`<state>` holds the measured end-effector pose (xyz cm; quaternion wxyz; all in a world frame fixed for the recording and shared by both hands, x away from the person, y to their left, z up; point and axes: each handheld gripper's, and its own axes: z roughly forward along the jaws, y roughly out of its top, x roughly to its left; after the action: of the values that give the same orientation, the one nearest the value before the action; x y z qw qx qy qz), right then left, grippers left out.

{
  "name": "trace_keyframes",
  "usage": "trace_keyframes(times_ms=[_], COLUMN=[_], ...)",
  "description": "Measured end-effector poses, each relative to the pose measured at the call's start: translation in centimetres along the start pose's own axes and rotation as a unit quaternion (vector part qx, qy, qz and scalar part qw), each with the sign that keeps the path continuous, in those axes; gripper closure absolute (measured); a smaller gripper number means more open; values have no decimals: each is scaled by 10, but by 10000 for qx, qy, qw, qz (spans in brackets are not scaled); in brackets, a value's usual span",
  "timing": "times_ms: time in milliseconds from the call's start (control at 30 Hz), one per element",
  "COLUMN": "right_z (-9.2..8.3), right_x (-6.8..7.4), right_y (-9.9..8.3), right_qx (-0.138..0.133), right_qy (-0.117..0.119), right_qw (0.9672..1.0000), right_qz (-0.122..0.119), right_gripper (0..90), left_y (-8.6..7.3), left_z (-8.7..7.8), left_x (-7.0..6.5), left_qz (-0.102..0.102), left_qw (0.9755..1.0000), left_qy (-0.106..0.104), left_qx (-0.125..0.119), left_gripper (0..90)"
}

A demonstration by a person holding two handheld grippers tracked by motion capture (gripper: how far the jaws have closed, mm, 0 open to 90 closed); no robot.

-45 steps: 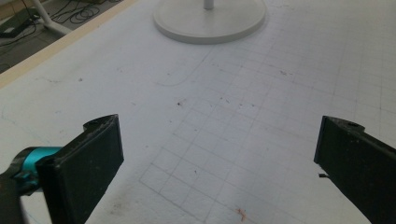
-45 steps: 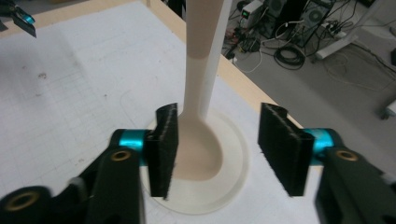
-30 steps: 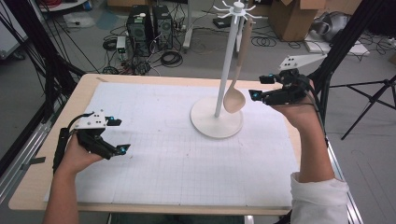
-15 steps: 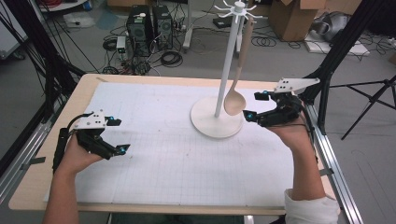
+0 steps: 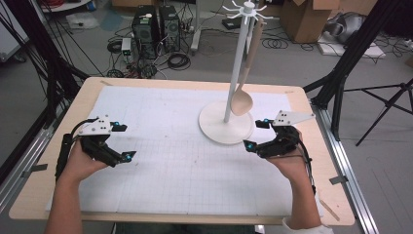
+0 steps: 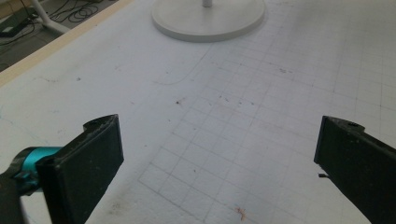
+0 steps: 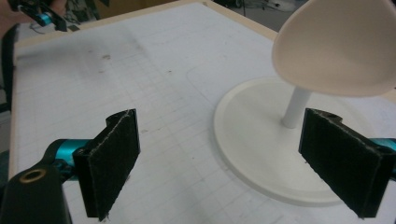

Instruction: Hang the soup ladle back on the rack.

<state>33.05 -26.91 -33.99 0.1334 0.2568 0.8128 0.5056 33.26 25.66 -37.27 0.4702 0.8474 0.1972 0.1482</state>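
A white stand (image 5: 226, 127) with a round base, a pole and hooks at the top rises at the back right of the mat. From one hook hangs a pale wooden spoon (image 5: 242, 101), bowl down, close above the base. My right gripper (image 5: 257, 133) hovers low over the mat just right of the base, apart from the spoon. Its jaws have just been opening and stand open with nothing between them. In the right gripper view (image 7: 219, 154) the spoon bowl (image 7: 334, 46) and the stand's base (image 7: 261, 149) lie ahead. My left gripper (image 5: 124, 141) rests open and empty at the left.
A white gridded mat (image 5: 170, 146) covers the wooden table (image 5: 39, 195). The left gripper view has the stand's base (image 6: 208, 21) far ahead across bare mat. Cables, computer cases and boxes sit on the floor beyond the table.
My right gripper has come down from beside the spoon's bowl to low over the mat, nearer the person, and its jaws have widened. The spoon stays hanging. The left gripper has kept still.
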Motion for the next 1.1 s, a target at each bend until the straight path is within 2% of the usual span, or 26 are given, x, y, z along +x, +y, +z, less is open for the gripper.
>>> trace_keyframes(times_ms=[200, 333, 400, 467, 533, 600, 667, 933, 1100], right_z=[4, 8, 12, 17, 23, 27, 29, 18, 14], right_x=[4, 5, 3, 0, -5, -7, -8, -11, -12], right_y=[-16, -28, -32, -38, -42, -43, -44, -43, -43], right_qx=[46, -31, 203, 270, 466, 545, 591, 359, 331], right_qy=[20, -69, -144, -130, -86, 10, -5, -83, -141], right_qw=[10000, 10000, 9997, 9995, 9988, 9982, 9980, 9988, 9988], right_qz=[14, -21, -8, 26, 155, 242, 233, 308, 341], right_gripper=[105, 106, 106, 105, 105, 105, 105, 106, 106], left_y=[0, 0, 0, 0, 0, 0, -1, 0, -1], left_z=[1, 3, 3, 1, -1, -3, -4, 0, 3], left_x=[0, 0, 0, 0, 1, 2, 2, 1, 0], left_qz=[-16, -22, -18, -21, -16, -33, -52, -6, -2], left_qw=[10000, 10000, 10000, 10000, 10000, 9999, 9999, 10000, 10000], left_qy=[-15, -18, -23, -12, -3, 18, 36, -8, -35], left_qx=[-10, -2, -1, -29, -64, -113, -115, -55, 5], left_gripper=[17, 17, 17, 17, 17, 17, 17, 17, 17])
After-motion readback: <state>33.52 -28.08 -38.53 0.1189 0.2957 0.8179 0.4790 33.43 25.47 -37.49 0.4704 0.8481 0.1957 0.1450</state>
